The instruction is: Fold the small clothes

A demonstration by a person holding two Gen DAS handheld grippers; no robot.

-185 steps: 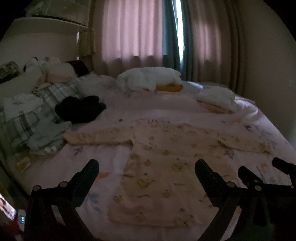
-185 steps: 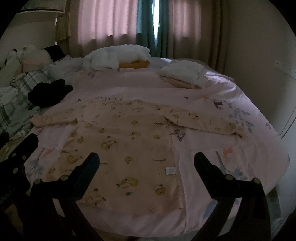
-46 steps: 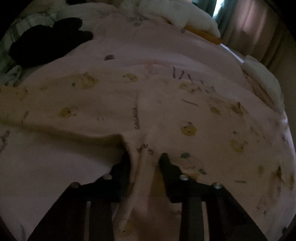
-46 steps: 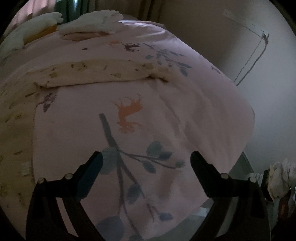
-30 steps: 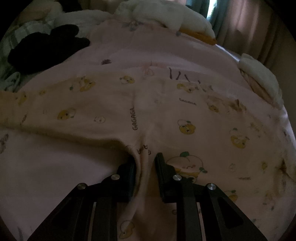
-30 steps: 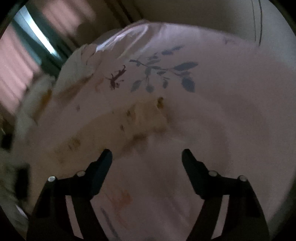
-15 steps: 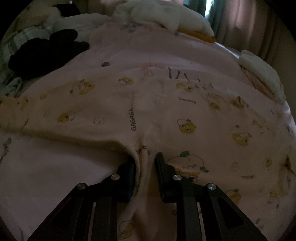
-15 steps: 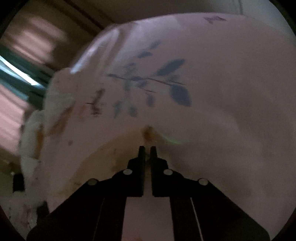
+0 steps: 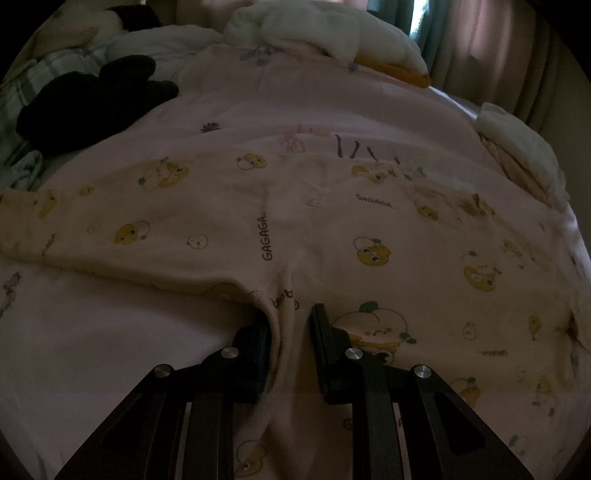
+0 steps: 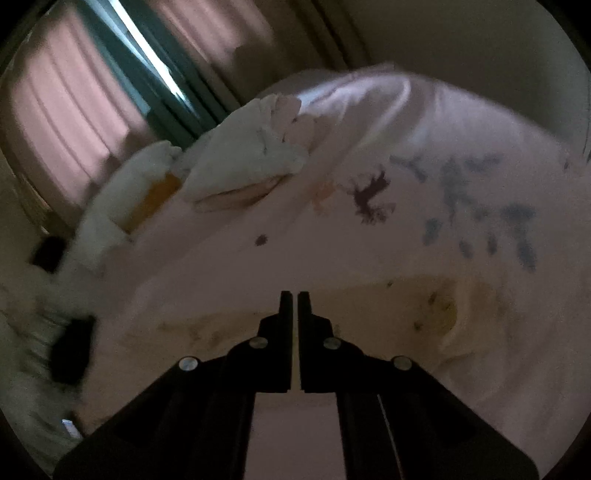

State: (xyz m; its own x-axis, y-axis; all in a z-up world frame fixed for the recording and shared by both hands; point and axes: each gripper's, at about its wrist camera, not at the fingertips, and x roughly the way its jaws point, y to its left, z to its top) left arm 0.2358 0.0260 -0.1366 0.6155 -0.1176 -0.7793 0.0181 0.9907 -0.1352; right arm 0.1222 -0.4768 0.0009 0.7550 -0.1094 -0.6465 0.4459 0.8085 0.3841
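A cream baby top (image 9: 369,229) printed with yellow cartoon fruit lies spread on the pink bedspread (image 9: 110,332). My left gripper (image 9: 290,314) is shut on a pinched fold of the top at the left armpit seam. In the right wrist view my right gripper (image 10: 294,295) is shut, its jaws together over the top's right sleeve (image 10: 424,310); the frame is blurred and I cannot tell if cloth sits between them.
A black garment (image 9: 92,96) lies at the far left by plaid pillows. White folded cloths (image 9: 325,33) with an orange item sit by the curtains. Another white folded pile (image 10: 251,158) lies at the bed's far right. Walls bound the bed's right side.
My right gripper swung to the sleeve end, closed its jaws there and has since lifted and tilted. My left gripper stays shut on the armpit fold, barely moved.
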